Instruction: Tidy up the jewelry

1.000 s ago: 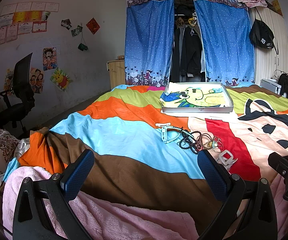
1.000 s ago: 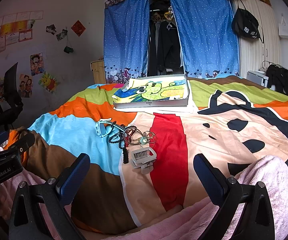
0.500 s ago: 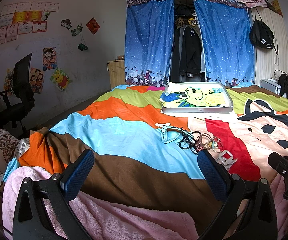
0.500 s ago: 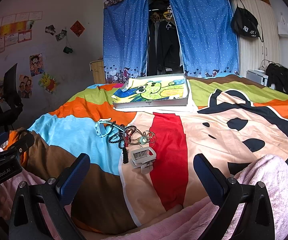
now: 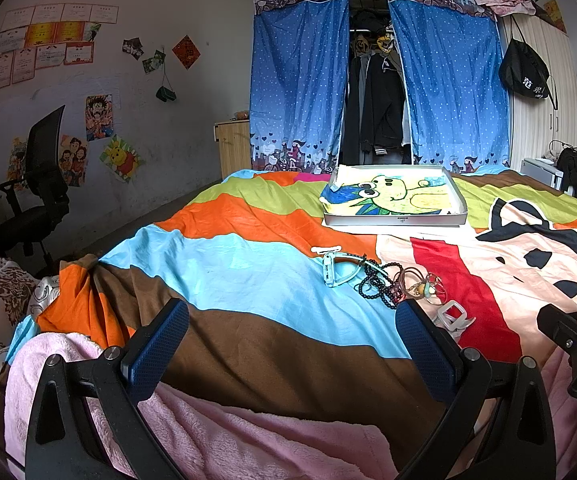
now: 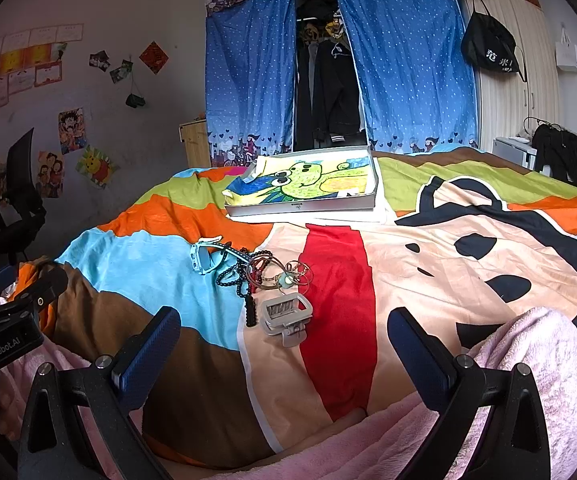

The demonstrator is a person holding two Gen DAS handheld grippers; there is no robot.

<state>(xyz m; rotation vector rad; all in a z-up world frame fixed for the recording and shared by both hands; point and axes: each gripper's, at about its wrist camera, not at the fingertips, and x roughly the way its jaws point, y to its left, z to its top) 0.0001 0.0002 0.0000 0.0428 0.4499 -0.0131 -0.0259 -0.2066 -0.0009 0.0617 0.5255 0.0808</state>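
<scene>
Both tools, left tool [image 5: 291, 347] and right tool [image 6: 284, 353], hover wide open, empty, over a bed [image 5: 248, 248]. Ahead: blue curtains [image 5: 300, 92], then a grey tray [image 6: 300, 208], nearer a jewelry pile [image 6: 260, 276], nearest a grey hair clip [image 6: 286, 314].

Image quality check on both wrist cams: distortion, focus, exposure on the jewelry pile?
Left wrist: strong fisheye bend, black corners; bead necklace sharp, and the right jaw partly covers the white hair clip. Right wrist: same bend; white hair clip and teal clip crisp, light soft and even, no glare; tray well exposed.
</scene>
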